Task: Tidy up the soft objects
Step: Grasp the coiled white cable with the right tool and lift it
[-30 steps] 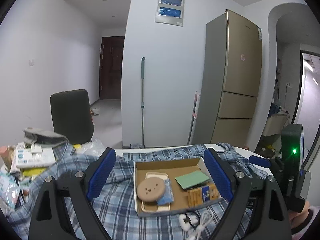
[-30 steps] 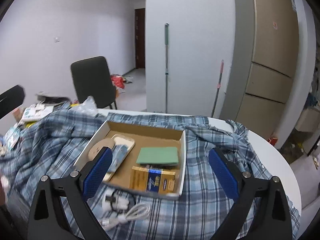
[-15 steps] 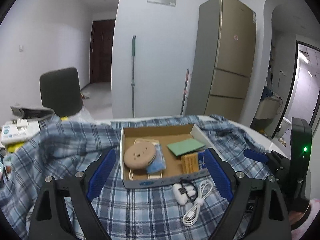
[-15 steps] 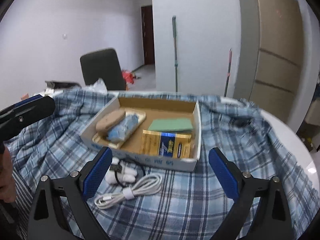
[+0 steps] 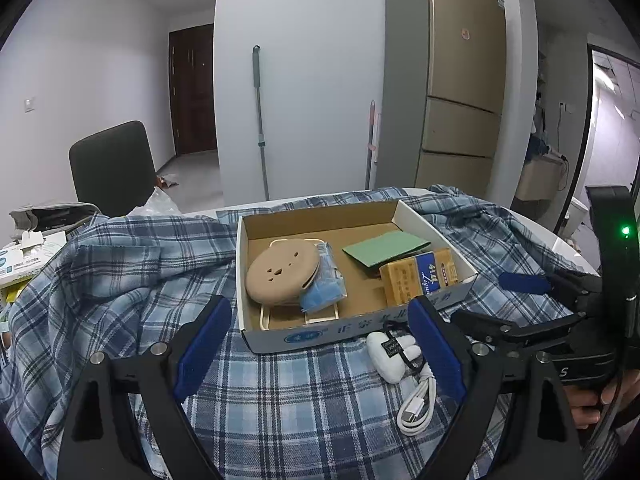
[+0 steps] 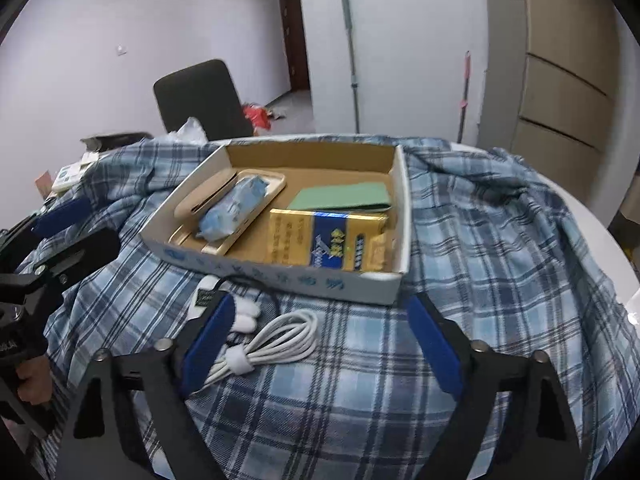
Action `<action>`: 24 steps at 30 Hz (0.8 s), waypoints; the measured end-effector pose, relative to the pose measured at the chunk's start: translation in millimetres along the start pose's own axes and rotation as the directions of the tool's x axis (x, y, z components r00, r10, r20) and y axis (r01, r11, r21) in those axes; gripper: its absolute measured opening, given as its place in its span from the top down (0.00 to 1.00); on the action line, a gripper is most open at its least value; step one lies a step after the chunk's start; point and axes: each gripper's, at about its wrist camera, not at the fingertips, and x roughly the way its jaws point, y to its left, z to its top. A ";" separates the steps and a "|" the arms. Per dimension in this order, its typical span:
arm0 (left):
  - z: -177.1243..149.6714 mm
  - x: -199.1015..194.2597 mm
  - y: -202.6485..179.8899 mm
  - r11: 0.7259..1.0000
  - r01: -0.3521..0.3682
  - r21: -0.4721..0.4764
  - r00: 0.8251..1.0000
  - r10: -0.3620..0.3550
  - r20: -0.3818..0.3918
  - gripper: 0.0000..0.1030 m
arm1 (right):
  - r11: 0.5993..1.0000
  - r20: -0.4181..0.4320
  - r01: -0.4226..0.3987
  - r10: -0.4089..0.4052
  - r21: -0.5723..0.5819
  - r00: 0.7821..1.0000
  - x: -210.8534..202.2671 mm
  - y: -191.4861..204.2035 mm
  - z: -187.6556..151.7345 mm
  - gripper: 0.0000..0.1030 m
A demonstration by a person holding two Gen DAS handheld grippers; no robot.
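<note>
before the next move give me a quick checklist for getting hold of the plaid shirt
1. Left hand-held gripper open and empty: ok.
2. Right hand-held gripper empty: ok; its jaws have just been closing but stand apart, nothing pressed between them.
3. Plaid shirt free to lift: not ok, the cardboard box sits on it.
4. Charger and white cable off the cloth: not ok, both lie on it in front of the box.
5. Shirt edges in view for a grasp: cannot tell, the cloth is bunched and runs out of frame.
</note>
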 end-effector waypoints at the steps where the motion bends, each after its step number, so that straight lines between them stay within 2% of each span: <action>1: -0.1 0.0 0.0 1.000 0.000 -0.002 1.000 0.000 0.001 0.11 | 1.000 -0.007 -0.006 0.006 -0.003 1.000 1.4 0.6 -0.3 0.22; 5: -0.7 1.2 0.8 1.000 0.000 -0.006 1.000 0.000 -0.003 0.11 | 0.999 -0.054 -0.043 0.044 0.007 0.998 11.5 -0.7 -2.0 0.24; 10: -0.8 1.2 1.3 1.000 0.000 -0.004 1.000 0.000 -0.004 0.11 | 0.999 -0.129 -0.051 0.051 -0.004 0.990 27.3 2.7 -6.3 0.36; 12: -1.0 0.6 1.2 1.000 -0.003 0.002 1.000 0.003 -0.002 0.11 | 0.998 -0.154 -0.058 0.056 -0.012 0.986 32.9 4.5 -7.9 0.52; 13: -0.9 0.1 1.2 1.000 -0.005 0.004 1.000 0.005 0.000 0.11 | 0.998 -0.161 -0.069 0.066 -0.014 0.985 34.6 5.8 -8.2 0.56; 15: -0.9 -0.4 0.7 1.000 -0.006 0.008 1.000 0.006 0.004 0.11 | 0.996 -0.157 -0.085 0.080 -0.021 0.984 33.4 7.2 -8.3 0.72; 16: -0.8 -0.4 0.6 1.000 -0.007 0.009 1.000 0.007 0.004 0.11 | 0.997 -0.149 -0.073 0.068 -0.025 0.986 31.9 7.7 -8.2 0.75; 17: -0.9 -0.5 0.7 1.000 -0.006 0.009 1.000 0.006 0.004 0.11 | 0.997 -0.142 -0.072 0.068 -0.023 0.988 30.0 7.0 -7.9 0.88; 18: -0.8 -0.5 0.6 1.000 -0.006 0.008 1.000 0.006 0.005 0.11 | 0.996 -0.134 -0.089 0.087 -0.012 0.987 27.1 4.7 -7.1 0.92; 20: -0.5 -1.2 -0.4 1.000 -0.006 0.012 1.000 0.006 0.007 0.11 | 0.992 -0.112 -0.126 0.126 0.010 0.986 20.4 -0.4 -4.7 0.93; 24: -0.5 -4.4 -5.7 0.999 -0.012 0.035 1.000 0.011 0.023 0.11 | 0.994 -0.072 -0.105 0.104 -0.005 0.992 8.4 0.4 -0.2 0.93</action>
